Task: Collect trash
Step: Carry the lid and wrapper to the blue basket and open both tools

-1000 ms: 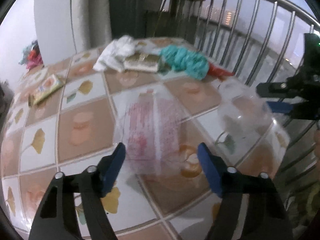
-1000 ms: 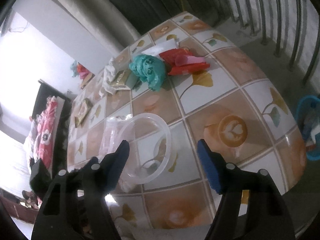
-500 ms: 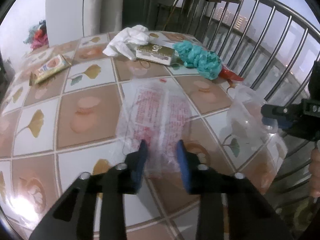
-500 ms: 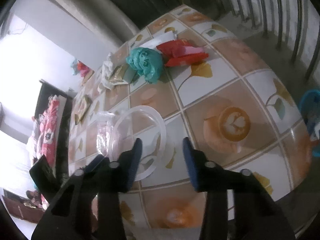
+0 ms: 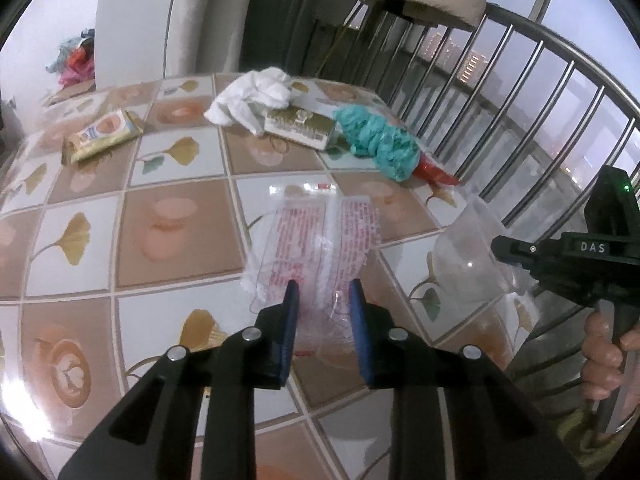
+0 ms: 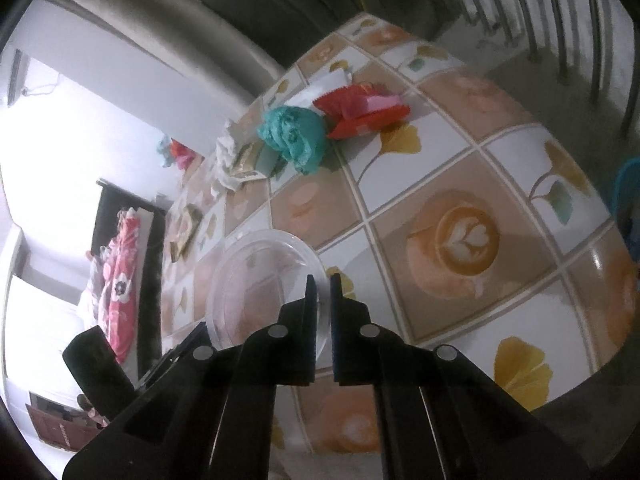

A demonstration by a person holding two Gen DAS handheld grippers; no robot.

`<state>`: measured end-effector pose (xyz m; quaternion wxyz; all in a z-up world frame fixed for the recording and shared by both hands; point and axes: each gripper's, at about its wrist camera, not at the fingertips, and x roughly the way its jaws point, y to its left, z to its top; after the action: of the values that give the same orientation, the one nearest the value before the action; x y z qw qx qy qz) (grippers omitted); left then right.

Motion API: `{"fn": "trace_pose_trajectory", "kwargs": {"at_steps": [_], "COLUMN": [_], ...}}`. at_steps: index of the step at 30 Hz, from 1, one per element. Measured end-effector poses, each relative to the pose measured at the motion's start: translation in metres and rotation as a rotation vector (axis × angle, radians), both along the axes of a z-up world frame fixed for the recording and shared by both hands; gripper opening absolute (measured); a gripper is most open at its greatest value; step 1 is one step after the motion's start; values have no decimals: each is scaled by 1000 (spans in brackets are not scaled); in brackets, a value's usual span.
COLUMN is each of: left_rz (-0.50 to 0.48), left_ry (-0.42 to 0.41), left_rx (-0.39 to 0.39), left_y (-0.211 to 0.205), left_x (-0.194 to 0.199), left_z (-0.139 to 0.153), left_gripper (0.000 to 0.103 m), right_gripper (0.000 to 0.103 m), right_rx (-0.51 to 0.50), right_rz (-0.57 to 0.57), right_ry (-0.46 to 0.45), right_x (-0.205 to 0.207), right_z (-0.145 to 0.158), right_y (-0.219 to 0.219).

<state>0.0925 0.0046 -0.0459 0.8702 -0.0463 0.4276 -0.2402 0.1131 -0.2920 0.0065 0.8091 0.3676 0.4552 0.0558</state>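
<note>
Presently: left gripper (image 5: 324, 292) pinching clear wrapper (image 5: 320, 240) on table (image 5: 168, 236); right gripper (image 6: 324, 284) clamped on cup (image 6: 264, 280) rim beside wrapper; blue bin (image 6: 628, 200) only in right view.

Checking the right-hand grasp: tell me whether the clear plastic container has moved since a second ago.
Yes. In the right wrist view the clear plastic container has tipped up off the tablecloth, its rim now pinched in the right gripper.

Both hand-held grippers: left hand-held gripper (image 5: 324, 294), right hand-held gripper (image 6: 324, 288): black frames, blue pads, silver screws; right body marked "DAS", green LED, bare-skinned hand (image 5: 608, 354).
</note>
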Motion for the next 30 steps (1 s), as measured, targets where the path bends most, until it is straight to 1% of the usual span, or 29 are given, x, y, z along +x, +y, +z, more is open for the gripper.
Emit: {"fn": "trace_pose_trajectory", "kwargs": {"at_steps": [3, 9, 15, 20, 28, 30], "left_rz": [7, 20, 35, 39, 16, 7], "left_ry": [-4, -16, -65, -105, -179, -187], "left_rx": [-8, -50, -83, -118, -155, -160], "left_y": [3, 12, 22, 29, 29, 25], "left_x": [-3, -10, -17, -25, -40, -43], "left_z": [3, 13, 33, 51, 81, 86], "left_gripper": [24, 24, 24, 24, 24, 24], "right_gripper": [4, 4, 4, 4, 4, 4], "right_rx": [1, 30, 40, 60, 92, 117], "right_rz": [-11, -31, -42, -38, -46, -49], "right_ry": [-10, -17, -49, -96, -160, -181], "right_x": [-5, -12, -19, -26, -42, -48], "right_z": [4, 6, 17, 30, 48, 51], "right_y": [-3, -9, -12, -12, -17, -22]}}
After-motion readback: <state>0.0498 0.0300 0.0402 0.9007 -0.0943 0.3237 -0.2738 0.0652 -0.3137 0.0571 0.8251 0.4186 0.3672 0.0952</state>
